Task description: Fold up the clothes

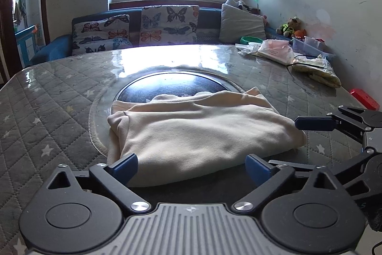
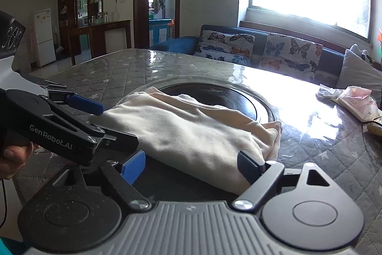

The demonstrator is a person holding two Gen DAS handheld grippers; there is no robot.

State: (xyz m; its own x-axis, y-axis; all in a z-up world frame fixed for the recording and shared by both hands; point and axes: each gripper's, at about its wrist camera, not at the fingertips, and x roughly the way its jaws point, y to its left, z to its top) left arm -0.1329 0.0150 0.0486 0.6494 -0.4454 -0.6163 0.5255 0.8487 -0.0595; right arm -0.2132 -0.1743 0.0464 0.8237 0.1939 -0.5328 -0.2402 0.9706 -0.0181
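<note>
One cream-coloured soft knit garment [image 1: 198,128], folded into a thick rectangular bundle, lies on the grey star-quilted table cover under clear plastic [image 1: 47,111], its far edge overlapping the dark round inset plate [image 1: 172,85] at the table's centre. Left gripper [image 1: 191,167]: released, blue-padded fingers spread wide, the bundle's near edge directly ahead and lying between them; the left pad appears to touch the fold at its near left corner, contact not certain. Right gripper [image 2: 193,167]: likewise released, fingers spread, its right finger touching or just beside the bundle's near right corner. Long axis of the bundle: crosswise to the left gripper's fingers, running left to right; from the right gripper it runs obliquely, ahead and to the left. In the right wrist view the left gripper's upper finger rests at the bundle's left end; in the left wrist view the right gripper's finger sits just beside the right end. Both are about equally near. Judgement: folding looks largely complete; a further fold would call for both grippers closing on the near edge.
</note>
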